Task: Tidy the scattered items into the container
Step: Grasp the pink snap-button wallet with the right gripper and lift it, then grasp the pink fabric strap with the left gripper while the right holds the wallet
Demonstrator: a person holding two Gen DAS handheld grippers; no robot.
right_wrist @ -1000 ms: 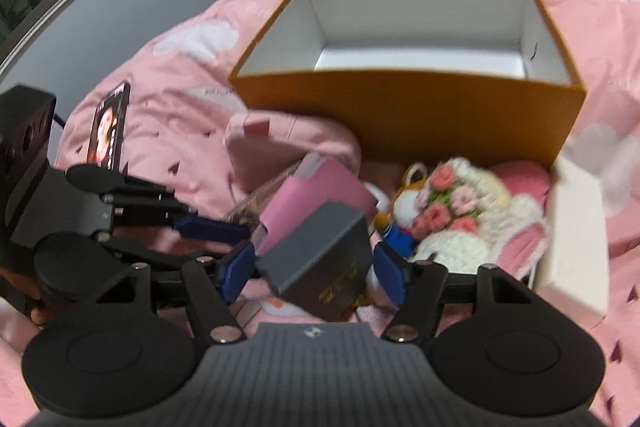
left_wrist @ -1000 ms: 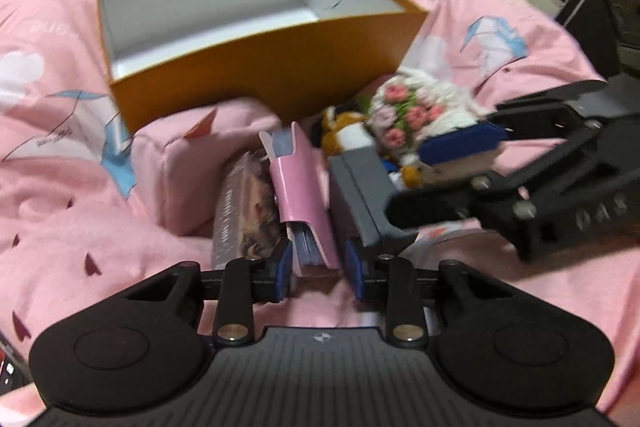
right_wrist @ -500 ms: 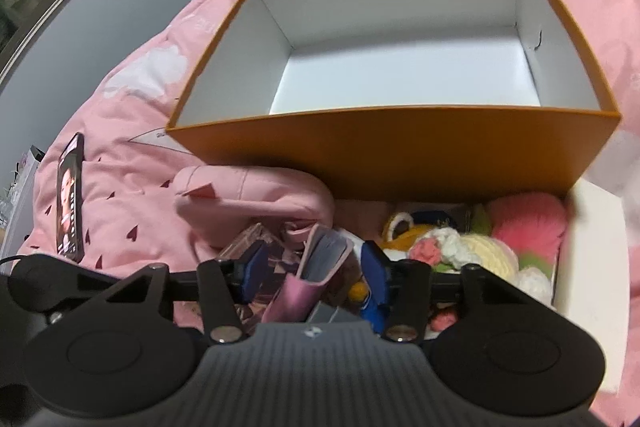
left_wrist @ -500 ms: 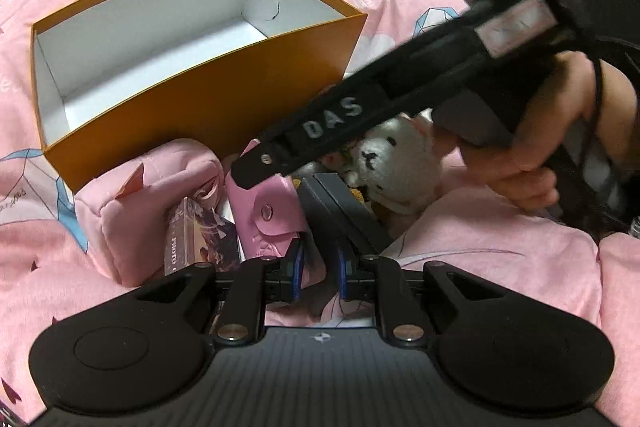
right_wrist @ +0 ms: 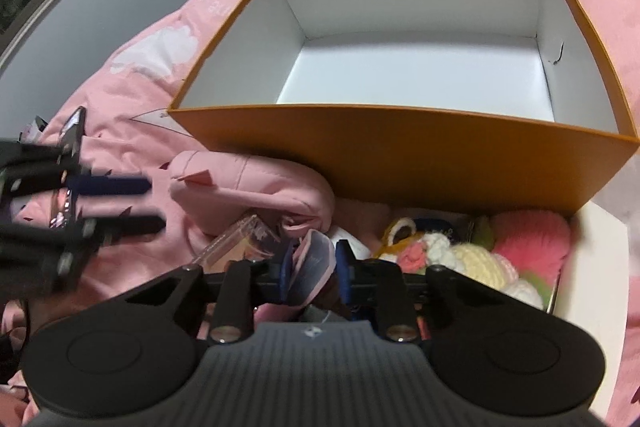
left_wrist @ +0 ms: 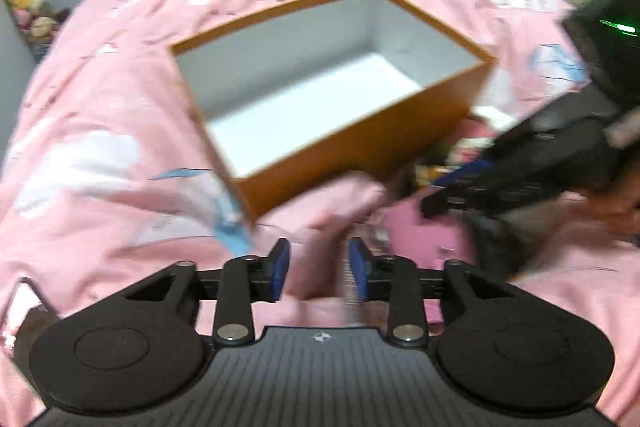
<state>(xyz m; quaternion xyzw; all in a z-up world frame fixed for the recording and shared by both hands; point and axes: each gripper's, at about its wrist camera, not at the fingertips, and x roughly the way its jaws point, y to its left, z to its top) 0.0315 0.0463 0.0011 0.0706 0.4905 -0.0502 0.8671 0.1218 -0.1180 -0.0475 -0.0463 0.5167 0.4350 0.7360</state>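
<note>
Left gripper: jaws have just been opening, blue pads apart, only pink bedcover showing between them; nothing gripped. Orange box, white inside, sits open just beyond the fingertips, tilted cornerwise. Right gripper reaches in from the right of the tongs, blurred, over a pink case; whether it grips cannot be told here. Small cluttered items past it, too smeared to name.

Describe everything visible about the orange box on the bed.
The open-topped rectangular orange cardboard box has plain white inner walls and floor, with one small dark mark on its right inner wall. It sits upright on the pink printed bedspread and looks empty. Scattered items crowd its near wall; contact is unclear.
</note>
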